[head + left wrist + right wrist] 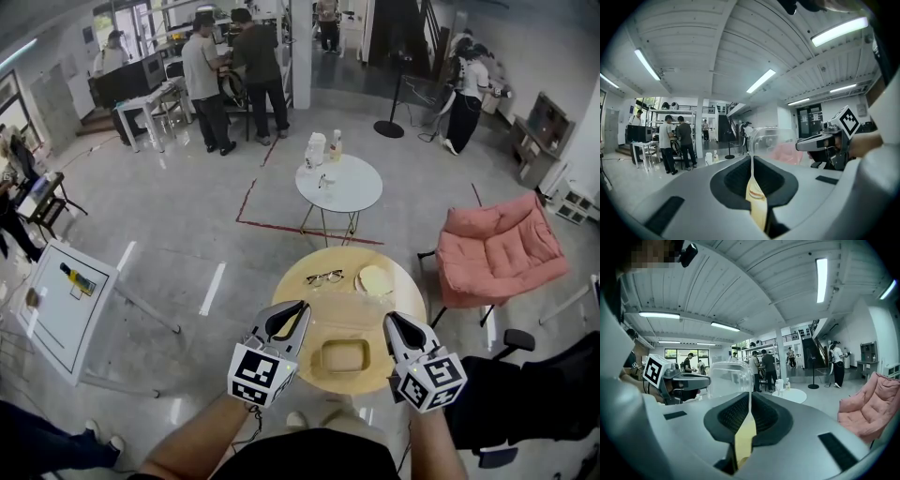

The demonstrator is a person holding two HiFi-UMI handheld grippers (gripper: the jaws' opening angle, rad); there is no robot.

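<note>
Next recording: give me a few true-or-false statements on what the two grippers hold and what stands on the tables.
1. The left gripper and the right gripper are each shut on a wall of the clear container. True.
2. A pair of glasses lies on the wooden table. True.
3. The pink chair stands at the person's left. False: it is at the right.
4. The bottles stand on the wooden table. False: they stand on the white table beyond it.
</note>
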